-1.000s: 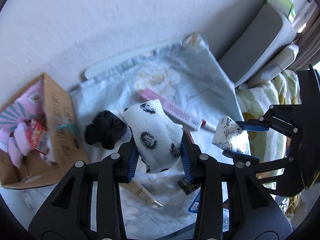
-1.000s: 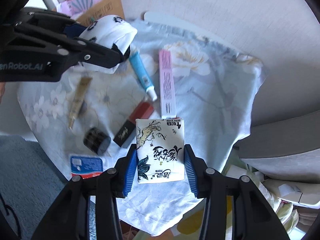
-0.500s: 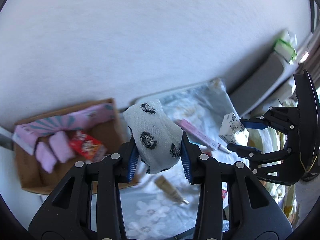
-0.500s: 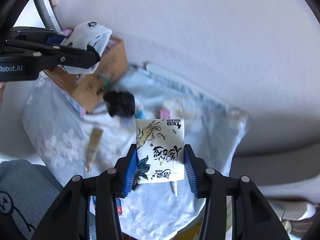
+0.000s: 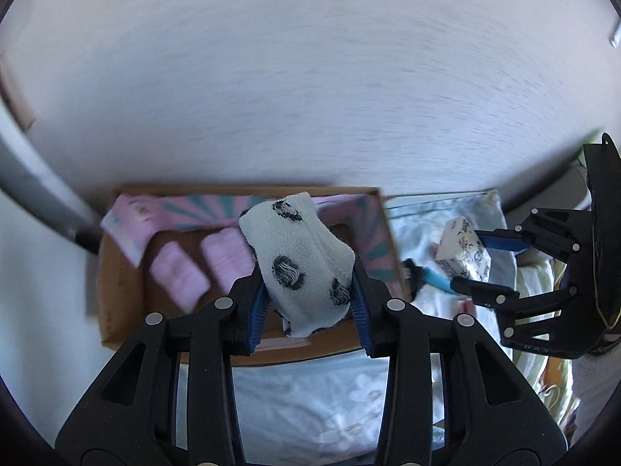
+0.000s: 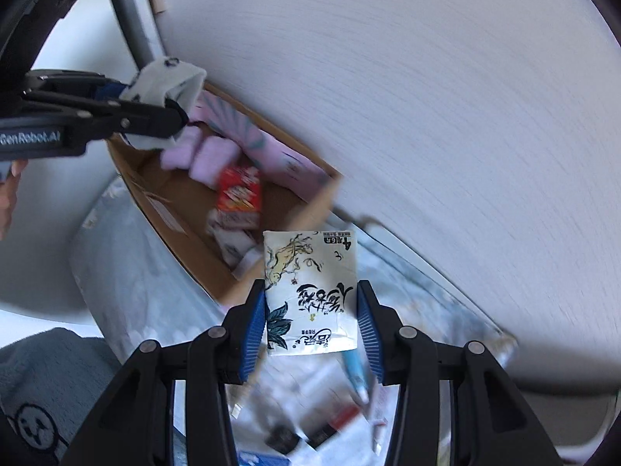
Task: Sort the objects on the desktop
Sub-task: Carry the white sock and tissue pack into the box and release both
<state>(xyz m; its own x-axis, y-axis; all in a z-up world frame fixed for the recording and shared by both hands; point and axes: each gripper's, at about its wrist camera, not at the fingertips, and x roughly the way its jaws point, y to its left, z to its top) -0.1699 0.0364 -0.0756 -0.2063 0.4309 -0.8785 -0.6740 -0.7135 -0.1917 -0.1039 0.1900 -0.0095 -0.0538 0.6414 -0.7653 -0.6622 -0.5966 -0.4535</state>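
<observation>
My left gripper (image 5: pixel 308 303) is shut on a rolled white sock with black spots (image 5: pixel 302 260), holding it above the open cardboard box (image 5: pixel 116 299). The same sock (image 6: pixel 167 81) and left gripper (image 6: pixel 170 112) show at the upper left in the right wrist view, over the box (image 6: pixel 186 244). My right gripper (image 6: pixel 310 322) is shut on a white tissue pack with ink drawings (image 6: pixel 310 291), just past the box's near corner. In the left wrist view the right gripper (image 5: pixel 473 260) holds that pack (image 5: pixel 462 248) to the right of the box.
Inside the box lie pink rolls (image 5: pixel 178 275), a pink striped packet (image 5: pixel 174 209) and a red snack pack (image 6: pixel 238 190). A blue tube (image 6: pixel 355 372), a dark jar (image 6: pixel 283 439) and other small items lie on the floral cloth (image 5: pixel 310 400). A white wall rises behind. A hand (image 6: pixel 7 202) is at the left.
Both grippers have swung left and risen, carrying sock and tissue pack from over the cloth to the box. The sock now hangs over the box interior.
</observation>
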